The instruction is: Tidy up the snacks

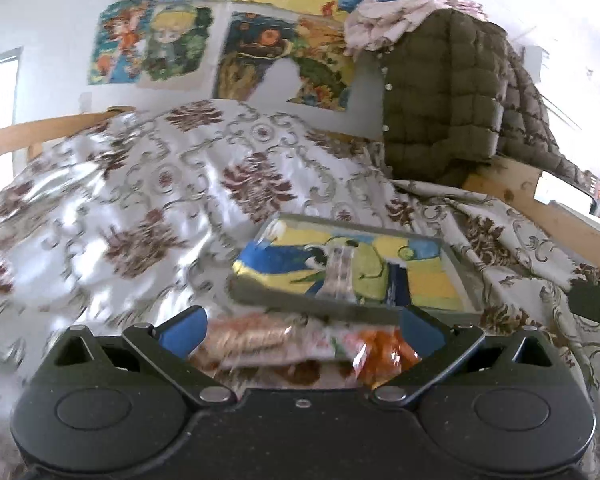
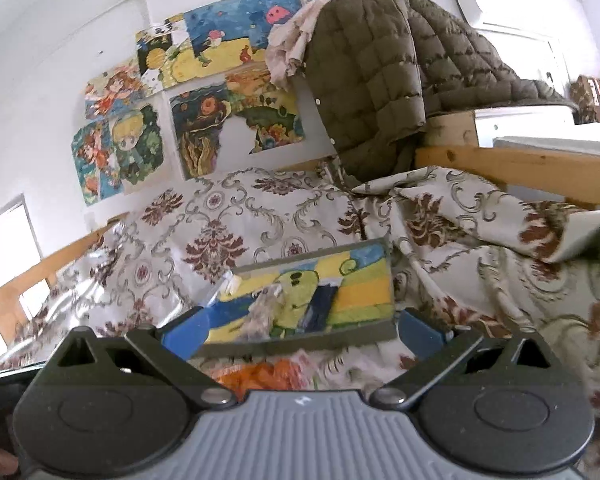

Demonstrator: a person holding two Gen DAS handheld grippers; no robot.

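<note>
Snack packets lie on a bed covered with a pale cloth patterned in brown flowers and grey scrolls point(image 1: 148, 184). In the left wrist view, a packet of round golden biscuits point(image 1: 248, 340) sits just in front of the left hand-held gripper point(image 1: 300, 332), with a clear bag of orange snacks point(image 1: 380, 356) just beside it on the right. The picture is blurred, so finer details of the packets cannot be made out.

Just behind the packets rests a shallow tray point(image 1: 260, 292) with a low grey rim and a bright yellow, blue and green cartoon picture on its floor. A small clear wrapped item point(image 1: 338, 272) lies inside the tray near its middle.

Both hand-held grippers have their blue-padded jaws spread wide with nothing between them. The right hand-held gripper point(image 2: 300, 332) faces the same tray point(image 2: 300, 346), with the orange snack bag point(image 2: 260, 376) showing just below the tray's near rim.

Further back, a dark green quilted jacket point(image 1: 452, 92) hangs over a wooden frame point(image 1: 556, 216) at the right. Colourful cartoon drawings point(image 1: 156, 44) are stuck to the white wall behind the bed.
</note>
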